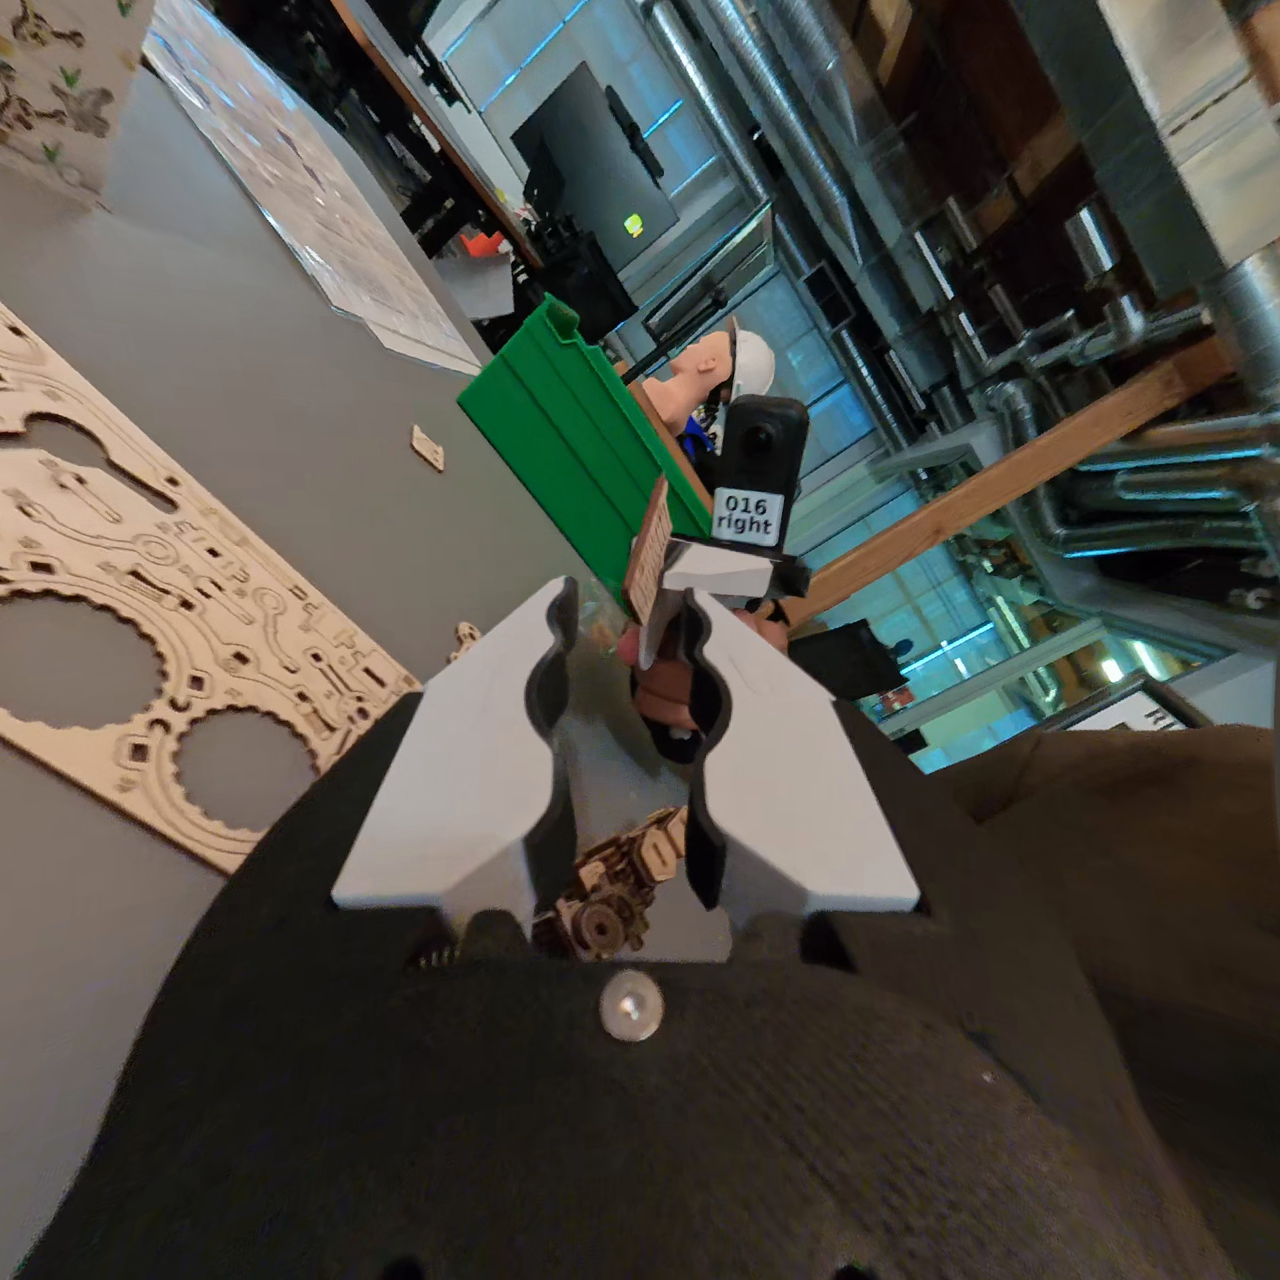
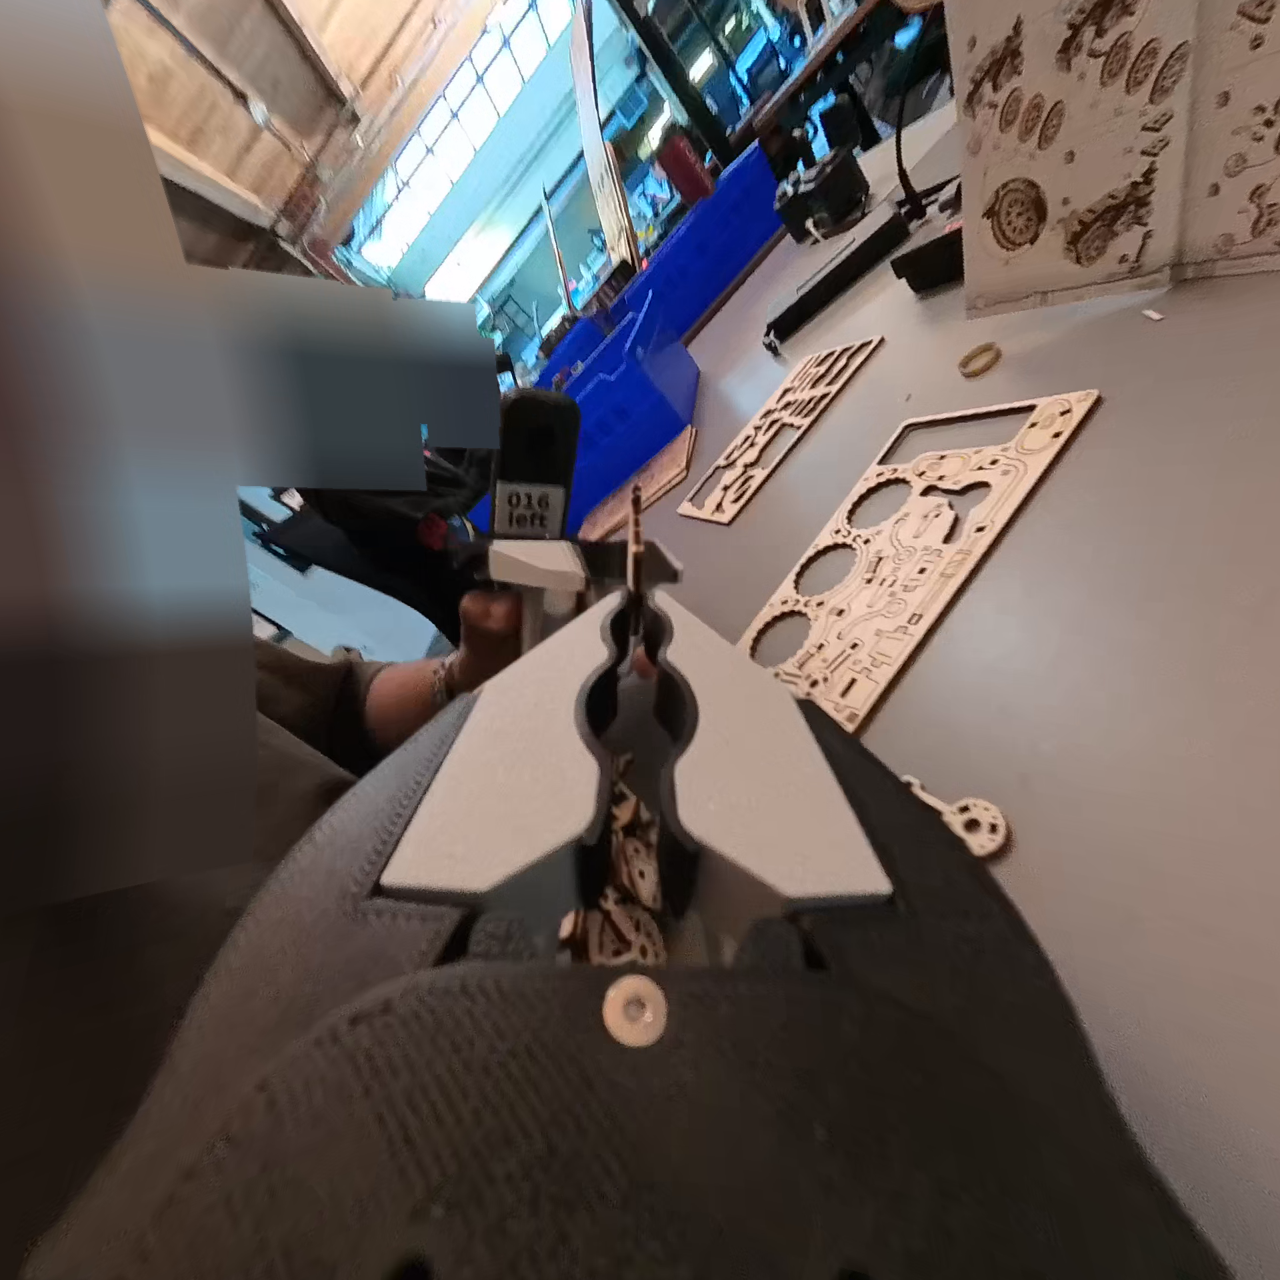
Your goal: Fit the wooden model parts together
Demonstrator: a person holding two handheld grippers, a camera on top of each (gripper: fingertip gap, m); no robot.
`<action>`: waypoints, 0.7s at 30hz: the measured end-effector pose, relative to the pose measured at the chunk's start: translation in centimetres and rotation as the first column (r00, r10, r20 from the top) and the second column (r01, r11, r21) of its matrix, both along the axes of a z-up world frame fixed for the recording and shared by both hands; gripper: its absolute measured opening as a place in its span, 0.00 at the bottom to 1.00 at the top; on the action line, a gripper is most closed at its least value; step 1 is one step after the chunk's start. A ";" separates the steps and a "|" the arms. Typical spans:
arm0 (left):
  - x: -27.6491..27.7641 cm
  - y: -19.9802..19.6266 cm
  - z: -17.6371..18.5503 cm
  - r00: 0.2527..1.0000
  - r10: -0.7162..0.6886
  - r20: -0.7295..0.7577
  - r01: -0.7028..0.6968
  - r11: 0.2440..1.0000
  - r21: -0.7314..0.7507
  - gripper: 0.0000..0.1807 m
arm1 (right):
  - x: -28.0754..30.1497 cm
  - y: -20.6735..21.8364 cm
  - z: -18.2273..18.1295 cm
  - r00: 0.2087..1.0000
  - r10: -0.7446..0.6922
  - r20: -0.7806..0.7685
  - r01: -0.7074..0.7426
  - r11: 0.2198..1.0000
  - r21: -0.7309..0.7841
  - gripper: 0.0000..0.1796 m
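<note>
My right gripper (image 2: 634,606) is shut on a thin flat wooden part (image 2: 634,533), seen edge-on and sticking up past the fingertips. In the left wrist view this part (image 1: 647,547) is a small brown slotted plate held by the right gripper (image 1: 658,589). My left gripper (image 1: 627,596) is open and empty, its tips just short of the plate, and it also shows in the right wrist view (image 2: 609,564). A partly built wooden model with gears (image 1: 623,886) shows low in the gap between the left fingers. Pale cut wooden pieces (image 2: 630,873) show low between the right fingers.
Punched-out wooden sheets (image 2: 921,554) (image 2: 783,422) (image 1: 104,623) lie on the grey table (image 1: 277,415). Loose parts (image 2: 970,824) (image 1: 427,447) lie near them. A green bin (image 1: 575,450), a blue bin (image 2: 623,388), a printed box (image 2: 1108,138) and an instruction sheet (image 1: 312,194) stand around. My two grippers' fingertips are within a few centimetres of each other.
</note>
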State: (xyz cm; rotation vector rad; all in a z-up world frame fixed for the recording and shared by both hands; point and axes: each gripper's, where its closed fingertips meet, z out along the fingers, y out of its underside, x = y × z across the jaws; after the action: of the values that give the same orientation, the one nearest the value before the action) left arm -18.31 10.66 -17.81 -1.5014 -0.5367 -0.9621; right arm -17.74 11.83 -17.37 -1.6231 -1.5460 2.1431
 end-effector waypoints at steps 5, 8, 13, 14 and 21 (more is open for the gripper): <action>0.8 0.0 -1.4 0.990 -0.111 -0.092 0.104 0.992 -0.078 0.13 | 0.8 -1.0 -1.8 0.991 0.112 0.068 -0.120 0.986 0.118 0.00; 1.5 -0.1 -1.8 0.977 -0.162 -0.137 0.148 0.983 -0.107 0.02 | 1.1 -1.5 -2.3 0.986 0.139 0.090 -0.150 0.981 0.127 0.00; 1.8 -0.2 -1.5 0.973 -0.186 -0.137 0.176 0.981 -0.084 0.00 | 0.8 -1.2 -2.1 0.990 0.119 0.073 -0.126 0.987 0.098 0.01; 1.6 -0.1 -1.4 0.976 -0.169 -0.134 0.161 0.985 -0.069 0.00 | 0.7 -1.2 -1.9 0.992 0.112 0.064 -0.117 0.990 0.073 0.03; 1.3 -0.2 0.4 0.985 -0.104 -0.140 0.110 0.993 0.034 0.00 | 0.6 -1.5 -0.6 0.991 0.122 0.054 -0.115 0.986 -0.120 0.03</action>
State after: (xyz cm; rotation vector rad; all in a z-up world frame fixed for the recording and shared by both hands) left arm -17.05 10.48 -17.37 -1.5592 -0.3373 -0.9378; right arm -17.12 10.36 -17.93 -1.6867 -1.6016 2.3055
